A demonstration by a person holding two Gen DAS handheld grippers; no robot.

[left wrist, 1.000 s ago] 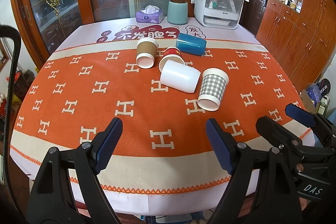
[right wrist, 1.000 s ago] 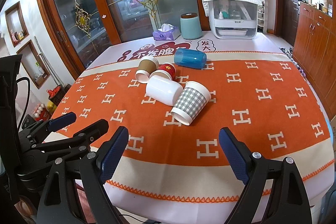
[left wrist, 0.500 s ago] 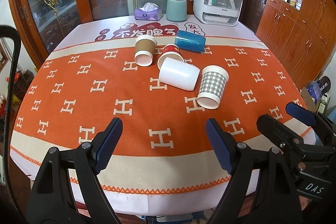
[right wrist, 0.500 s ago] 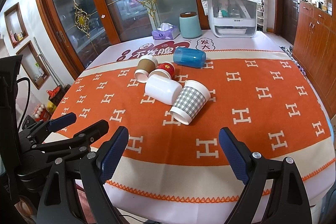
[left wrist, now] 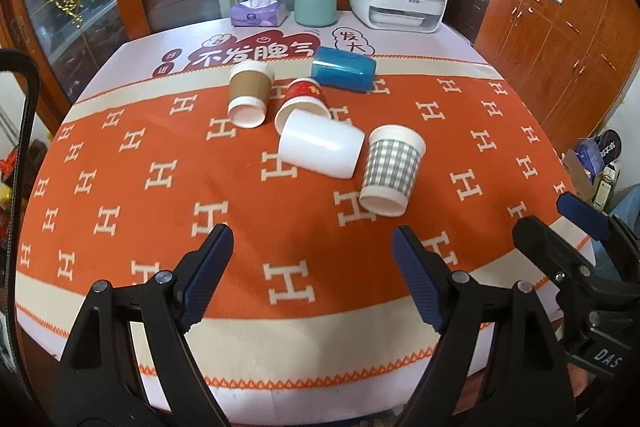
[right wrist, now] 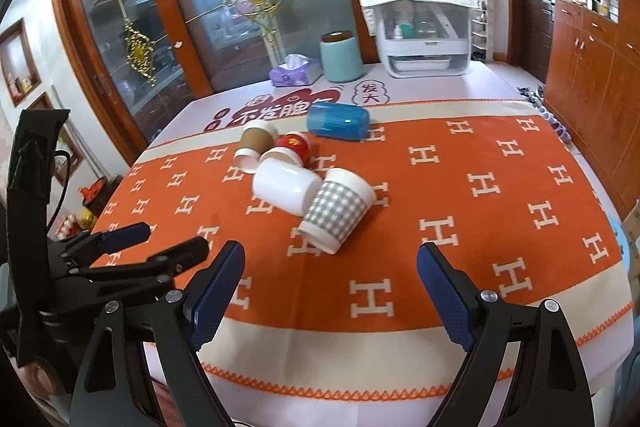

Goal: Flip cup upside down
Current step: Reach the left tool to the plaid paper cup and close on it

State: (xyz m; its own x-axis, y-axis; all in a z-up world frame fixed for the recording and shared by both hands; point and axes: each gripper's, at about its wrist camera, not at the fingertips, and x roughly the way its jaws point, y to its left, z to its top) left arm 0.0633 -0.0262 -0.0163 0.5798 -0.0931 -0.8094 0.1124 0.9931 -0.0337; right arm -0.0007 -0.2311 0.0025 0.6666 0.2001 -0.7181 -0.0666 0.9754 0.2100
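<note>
The white cup [left wrist: 321, 147] looks glossy and smooth, likely ceramic; the blue cup [left wrist: 344, 69] shines like plastic. The checked cup [left wrist: 391, 171] seems matt paper, on a soft woven tablecloth [left wrist: 160, 195].

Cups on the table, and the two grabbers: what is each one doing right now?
Checked cup: on its side.
White cup: on its side.
Red cup: on its side.
Brown cup: on its side.
Blue cup: on its side.
Left gripper: open, empty.
Right gripper: open, empty.
</note>
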